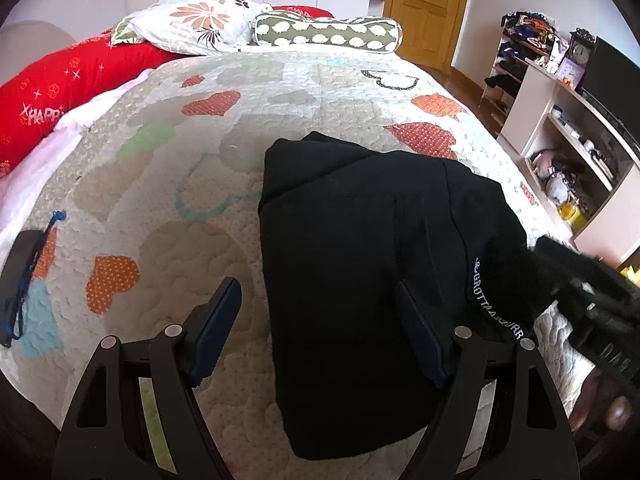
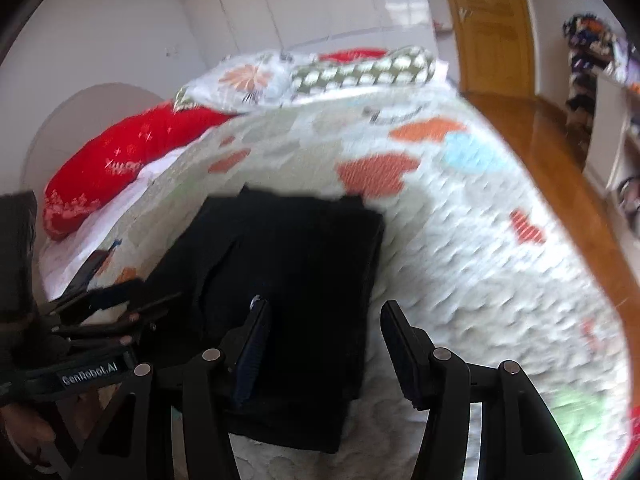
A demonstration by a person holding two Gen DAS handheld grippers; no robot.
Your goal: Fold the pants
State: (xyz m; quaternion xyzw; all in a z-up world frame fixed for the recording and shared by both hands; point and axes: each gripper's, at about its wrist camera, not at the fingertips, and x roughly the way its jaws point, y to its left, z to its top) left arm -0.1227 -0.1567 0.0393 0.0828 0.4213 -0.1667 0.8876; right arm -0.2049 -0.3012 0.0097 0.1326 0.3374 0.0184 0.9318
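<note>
The black pants [image 1: 360, 264] lie folded in a compact bundle on the quilted bedspread [image 1: 168, 184], with white lettering along one edge. My left gripper [image 1: 316, 332] is open above the bundle's near left edge, holding nothing. In the right wrist view the folded pants [image 2: 288, 280] lie just ahead. My right gripper [image 2: 324, 344] is open over their near right edge, empty. The left gripper also shows at the left of that view [image 2: 108, 312], and the right gripper at the right edge of the left wrist view [image 1: 580, 292].
Pillows lie at the head of the bed: a red one [image 1: 60, 92], a floral one [image 1: 192, 20] and a spotted bolster [image 1: 328, 32]. A dark flat object with a blue cord [image 1: 20, 280] lies at the quilt's left. Shelves [image 1: 568, 148] and a wooden door [image 1: 424, 8] stand to the right.
</note>
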